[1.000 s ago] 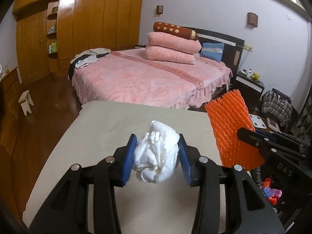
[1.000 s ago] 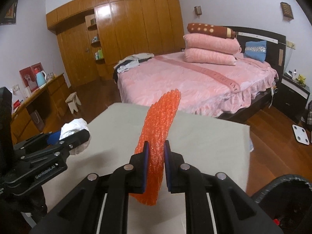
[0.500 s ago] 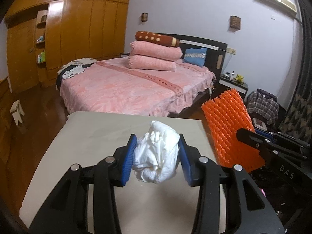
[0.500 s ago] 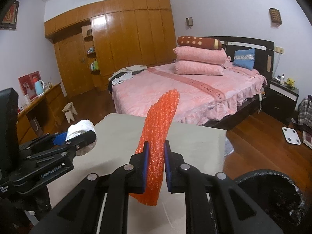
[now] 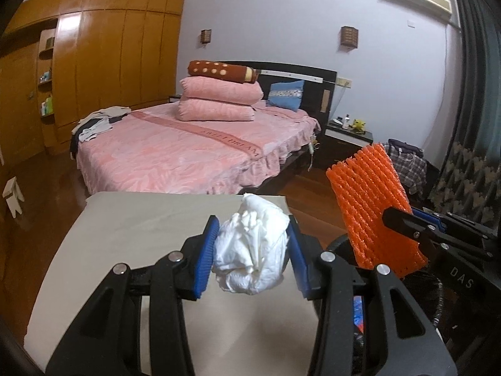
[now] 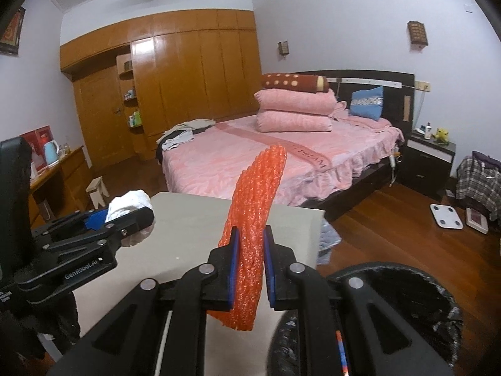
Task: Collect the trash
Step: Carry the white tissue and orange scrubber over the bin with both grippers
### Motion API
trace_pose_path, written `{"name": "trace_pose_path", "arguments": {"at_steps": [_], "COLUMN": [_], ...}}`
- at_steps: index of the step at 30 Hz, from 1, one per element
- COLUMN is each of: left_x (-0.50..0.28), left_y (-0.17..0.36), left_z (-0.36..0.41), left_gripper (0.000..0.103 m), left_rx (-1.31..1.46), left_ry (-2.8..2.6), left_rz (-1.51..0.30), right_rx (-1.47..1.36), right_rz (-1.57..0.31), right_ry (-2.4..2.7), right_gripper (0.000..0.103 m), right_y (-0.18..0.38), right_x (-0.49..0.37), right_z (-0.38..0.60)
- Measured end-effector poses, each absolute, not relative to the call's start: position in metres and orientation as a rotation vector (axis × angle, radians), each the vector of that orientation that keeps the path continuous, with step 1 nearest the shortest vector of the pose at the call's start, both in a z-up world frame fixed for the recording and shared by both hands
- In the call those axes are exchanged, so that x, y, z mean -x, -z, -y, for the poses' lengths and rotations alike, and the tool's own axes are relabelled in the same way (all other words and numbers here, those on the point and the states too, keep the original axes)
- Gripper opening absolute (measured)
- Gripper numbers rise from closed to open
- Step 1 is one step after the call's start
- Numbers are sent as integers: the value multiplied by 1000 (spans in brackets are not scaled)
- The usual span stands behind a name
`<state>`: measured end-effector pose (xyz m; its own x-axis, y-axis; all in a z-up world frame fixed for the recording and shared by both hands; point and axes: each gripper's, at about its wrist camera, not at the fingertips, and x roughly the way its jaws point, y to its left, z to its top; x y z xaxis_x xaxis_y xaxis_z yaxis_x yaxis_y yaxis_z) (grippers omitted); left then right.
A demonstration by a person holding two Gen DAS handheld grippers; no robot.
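While the left gripper (image 5: pixel 252 255) pinches a crumpled white tissue (image 5: pixel 250 250) above the table's (image 5: pixel 131 238) right edge, the right gripper (image 6: pixel 250 263) clamps an orange foam net (image 6: pixel 255 216) over the black bin's (image 6: pixel 416 288) left rim. Beyond the table's far edge stands a pink bed (image 6: pixel 266 159).

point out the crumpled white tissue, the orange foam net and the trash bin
crumpled white tissue (image 5: pixel 250 250): left wrist view, middle of the wad
orange foam net (image 6: pixel 253 216): right wrist view, mid-length of the strip
trash bin (image 6: pixel 438 285): right wrist view, bag-lined rim
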<state>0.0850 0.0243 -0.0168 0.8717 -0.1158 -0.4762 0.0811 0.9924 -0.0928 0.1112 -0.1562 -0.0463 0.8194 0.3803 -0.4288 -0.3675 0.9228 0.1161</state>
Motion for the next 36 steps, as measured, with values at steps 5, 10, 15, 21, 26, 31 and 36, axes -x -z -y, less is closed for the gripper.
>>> {"name": "trace_pose_path", "arguments": {"at_steps": [5, 10, 15, 21, 26, 31, 36], "left_x": [-79, -73, -71, -69, -70, -72, -73], "left_y": [12, 10, 7, 9, 10, 14, 21], "left_z": [2, 24, 46, 73, 91, 109, 128], "left_gripper": [42, 43, 43, 43, 43, 44, 44], "left_rx": [49, 26, 4, -21, -39, -53, -67], "left_ry": [143, 184, 224, 278, 318, 361, 405], "left_rz": [-485, -475, -465, -461, -461, -462, -473], "right_rx": [-42, -54, -62, -67, -79, -88, -96], "right_rz": [-445, -431, -417, -413, -410, -408, -415], "right_ry": [-357, -319, -277, -235, -203, -166, -123], "right_gripper": [15, 15, 15, 15, 15, 15, 15], "right_y": [44, 42, 39, 40, 42, 44, 48], "right_x": [-99, -90, -85, -77, -72, -65, -59], "right_z": [183, 207, 226, 247, 263, 279, 293]}}
